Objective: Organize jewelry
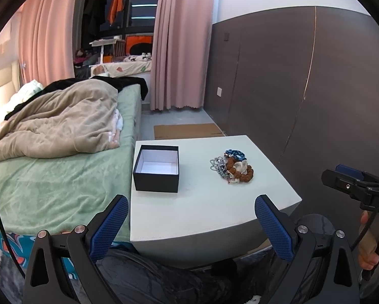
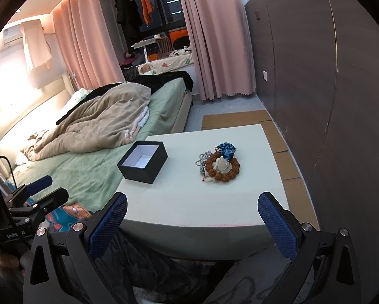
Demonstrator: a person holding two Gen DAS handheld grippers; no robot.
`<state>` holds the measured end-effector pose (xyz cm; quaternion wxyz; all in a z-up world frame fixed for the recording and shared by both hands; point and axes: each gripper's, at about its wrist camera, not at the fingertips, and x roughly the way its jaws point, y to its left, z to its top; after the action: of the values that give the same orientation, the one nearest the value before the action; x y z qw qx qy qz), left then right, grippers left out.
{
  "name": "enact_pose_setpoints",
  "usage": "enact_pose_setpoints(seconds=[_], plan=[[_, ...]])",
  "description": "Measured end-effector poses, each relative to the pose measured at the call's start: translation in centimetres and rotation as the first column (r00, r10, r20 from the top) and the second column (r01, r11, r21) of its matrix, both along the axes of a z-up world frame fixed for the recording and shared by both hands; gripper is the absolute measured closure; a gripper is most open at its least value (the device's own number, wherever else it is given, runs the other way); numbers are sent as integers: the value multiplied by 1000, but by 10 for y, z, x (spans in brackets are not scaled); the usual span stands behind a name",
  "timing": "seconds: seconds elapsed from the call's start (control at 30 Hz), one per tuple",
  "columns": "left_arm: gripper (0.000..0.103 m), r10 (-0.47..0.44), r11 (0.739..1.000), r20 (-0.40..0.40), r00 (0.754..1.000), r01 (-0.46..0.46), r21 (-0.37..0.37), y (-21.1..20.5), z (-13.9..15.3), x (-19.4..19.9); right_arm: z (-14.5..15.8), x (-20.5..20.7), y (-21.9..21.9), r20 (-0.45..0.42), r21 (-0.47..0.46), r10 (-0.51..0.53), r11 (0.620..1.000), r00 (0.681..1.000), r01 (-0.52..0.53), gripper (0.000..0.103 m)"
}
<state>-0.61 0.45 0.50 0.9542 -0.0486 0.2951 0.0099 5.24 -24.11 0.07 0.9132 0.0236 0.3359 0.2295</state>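
A small pile of jewelry lies on the white table point(image 1: 202, 215) point(image 2: 189, 202): a brown bead bracelet point(image 1: 242, 173) point(image 2: 233, 171), a blue chain bracelet point(image 1: 235, 153) point(image 2: 226, 149), a silver chain point(image 1: 218, 166) point(image 2: 202, 160) and a white piece point(image 1: 240, 166) point(image 2: 221, 164). An open black box point(image 1: 157, 168) point(image 2: 143, 161) with a white inside stands empty to the left of the pile. My left gripper point(image 1: 191, 214) and right gripper point(image 2: 193, 215) are both open and empty, held at the table's near edge, well short of the jewelry.
A bed point(image 1: 50, 182) point(image 2: 88, 167) with a green sheet and beige blanket borders the table's left side. A dark wall panel point(image 1: 303, 88) point(image 2: 328, 88) runs along the right. Cardboard point(image 1: 186, 130) point(image 2: 278, 139) lies on the floor behind the table. Pink curtains hang at the back.
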Motion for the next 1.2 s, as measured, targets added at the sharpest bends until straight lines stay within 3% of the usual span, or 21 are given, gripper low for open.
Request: enact_pose_setpoints(seconds=[0.67,1.0,1.2], plan=[[3,10,1000,-11,1000,-10,-15,4,3,11,3,3,-2,-15,21,6,1000,1000,-6,0],[3,-22,998,-73,997,18,-53,-6,-18,59,-9,27,-7,-47,37,-21,999,999,23,0],[13,-56,997,-120,991,48,-67,-23,-39,97,-21,50,-24,-56,27,-68,997,996,69,0]])
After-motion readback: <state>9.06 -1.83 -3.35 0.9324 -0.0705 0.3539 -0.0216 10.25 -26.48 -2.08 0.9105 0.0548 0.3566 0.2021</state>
